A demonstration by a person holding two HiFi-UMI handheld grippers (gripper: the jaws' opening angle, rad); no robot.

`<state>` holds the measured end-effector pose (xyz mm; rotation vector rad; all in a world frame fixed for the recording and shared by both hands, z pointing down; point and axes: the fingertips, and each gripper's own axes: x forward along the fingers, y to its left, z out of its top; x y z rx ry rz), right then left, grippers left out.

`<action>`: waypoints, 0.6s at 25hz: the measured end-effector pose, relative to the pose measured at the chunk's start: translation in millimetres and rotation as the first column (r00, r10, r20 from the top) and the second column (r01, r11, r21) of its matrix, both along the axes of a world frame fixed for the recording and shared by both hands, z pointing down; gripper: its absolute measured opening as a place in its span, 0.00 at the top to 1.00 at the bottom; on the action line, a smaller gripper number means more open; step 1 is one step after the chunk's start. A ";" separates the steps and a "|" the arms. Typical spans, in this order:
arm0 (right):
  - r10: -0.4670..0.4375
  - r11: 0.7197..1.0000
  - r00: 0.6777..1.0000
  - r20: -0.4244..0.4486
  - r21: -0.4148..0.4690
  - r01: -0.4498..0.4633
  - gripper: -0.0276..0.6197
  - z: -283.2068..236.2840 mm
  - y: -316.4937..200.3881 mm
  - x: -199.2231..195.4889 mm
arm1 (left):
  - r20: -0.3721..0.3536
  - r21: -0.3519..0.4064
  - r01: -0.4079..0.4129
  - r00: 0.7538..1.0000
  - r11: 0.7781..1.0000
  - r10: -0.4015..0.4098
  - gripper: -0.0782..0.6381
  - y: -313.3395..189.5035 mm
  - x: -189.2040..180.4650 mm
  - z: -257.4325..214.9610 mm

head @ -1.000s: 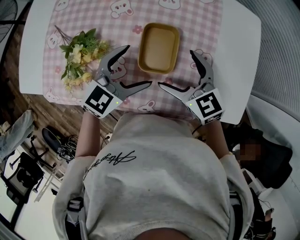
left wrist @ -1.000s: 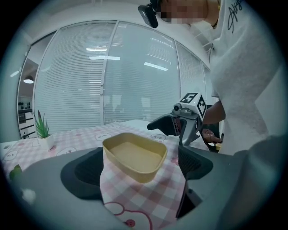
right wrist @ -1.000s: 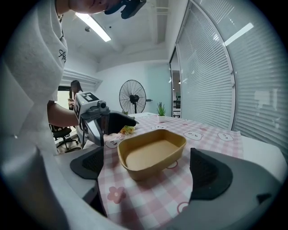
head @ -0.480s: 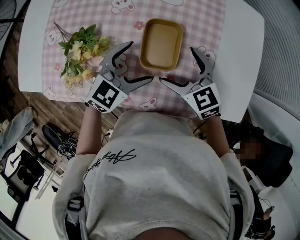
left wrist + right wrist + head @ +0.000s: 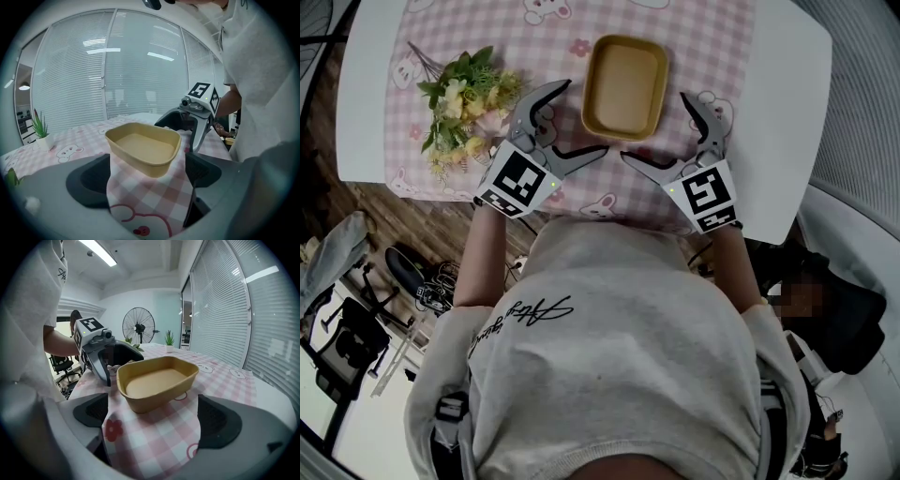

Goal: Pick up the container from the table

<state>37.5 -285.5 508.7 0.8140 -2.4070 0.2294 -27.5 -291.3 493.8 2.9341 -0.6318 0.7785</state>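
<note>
The container [image 5: 624, 87] rests on the checked cloth [image 5: 712, 37] at upper centre of the head view, long axis running up-frame, flanked by my left gripper [image 5: 145, 180] and right gripper [image 5: 154, 417], both spread wide, empty, about equally near.

The container [image 5: 624, 86] sits on the tablecloth [image 5: 478, 37] at mid-table. The left gripper [image 5: 584, 118] is at its near left, the right gripper [image 5: 655, 127] at its near right, and the flowers [image 5: 461, 97] lie further left.

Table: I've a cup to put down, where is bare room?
Free: the white table strip right of the checked cloth, and cloth between flowers and container. Crowded: the near edge, where left gripper and right gripper flank the container.
</note>
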 end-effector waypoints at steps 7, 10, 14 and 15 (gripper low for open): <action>0.004 1.000 1.000 0.016 -0.002 -0.004 0.08 -2.8 -6.0 -0.8 | 0.018 -0.017 -0.018 1.000 1.000 0.018 0.20 -0.3 2.9 3.4; -0.011 1.000 1.000 0.013 -0.006 0.011 0.09 -2.3 -7.5 -2.4 | 0.028 -0.025 -0.032 0.999 0.999 0.033 0.21 1.2 4.4 5.3; -0.032 0.999 0.999 -0.003 -0.002 0.032 0.11 0.2 -8.4 -4.4 | 0.041 -0.022 -0.036 0.998 0.999 0.037 0.21 0.7 6.6 6.7; -0.034 0.999 0.999 -0.002 -0.004 0.034 0.12 0.9 -8.6 -4.9 | 0.040 -0.019 -0.037 0.999 0.999 0.037 0.22 0.0 7.3 6.2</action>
